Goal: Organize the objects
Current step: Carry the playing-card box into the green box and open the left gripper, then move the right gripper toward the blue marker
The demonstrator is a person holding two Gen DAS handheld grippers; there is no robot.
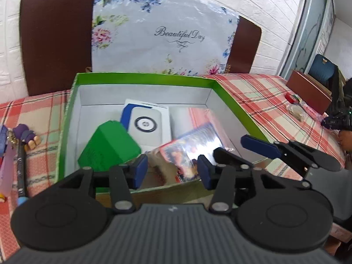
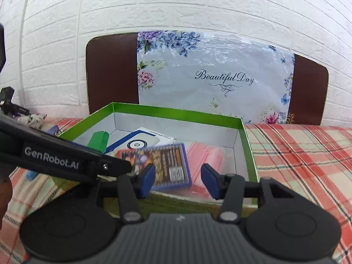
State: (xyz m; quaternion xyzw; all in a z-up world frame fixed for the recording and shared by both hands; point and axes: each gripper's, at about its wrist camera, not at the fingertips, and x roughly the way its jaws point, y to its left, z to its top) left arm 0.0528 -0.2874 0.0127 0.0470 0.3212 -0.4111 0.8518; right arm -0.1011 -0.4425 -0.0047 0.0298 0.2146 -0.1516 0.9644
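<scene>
Both the left gripper (image 1: pixel 172 171) and right gripper (image 2: pixel 178 181) half-open, empty, above the green box (image 1: pixel 140 76); its glossy snack packet (image 2: pixel 167 165), probably light and slippery, suits an edge pinch.

White brick wall (image 2: pixel 176 4), brown chair back (image 2: pixel 110 72) w/ floral cover (image 2: pixel 215 74), plaid cloth (image 2: pixel 303 149) on desk.

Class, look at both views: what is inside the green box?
Inside the green box lie a green block, a white HP carton, a blue-edged snack packet and a pink sheet. Whatever lies under them is covered.
</scene>
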